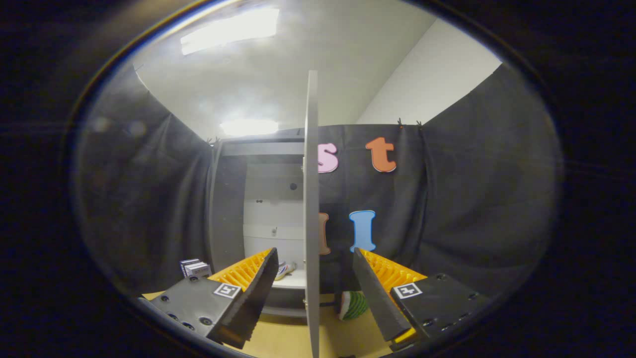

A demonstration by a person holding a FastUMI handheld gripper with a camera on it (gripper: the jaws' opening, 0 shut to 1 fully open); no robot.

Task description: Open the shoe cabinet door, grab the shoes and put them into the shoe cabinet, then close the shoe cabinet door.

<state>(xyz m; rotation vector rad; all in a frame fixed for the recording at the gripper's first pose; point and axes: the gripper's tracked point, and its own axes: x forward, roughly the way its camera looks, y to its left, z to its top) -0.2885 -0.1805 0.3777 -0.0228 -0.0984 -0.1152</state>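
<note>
Black-cloth booth; gripper (314, 263) level, spread wide, straddling cabinet door (311, 209) edge, untouched.

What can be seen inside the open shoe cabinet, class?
Inside the shoe cabinet, a shoe lies on a lower shelf, partly covered by a finger of the open gripper and the edge-on cabinet door between its fingers. The cabinet's right part is hidden behind that door.

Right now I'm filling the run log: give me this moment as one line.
door: open, edge-on between fingers | hand-held gripper: open, straddling door edge | shoe: inside cabinet | stage: closing pending
</note>
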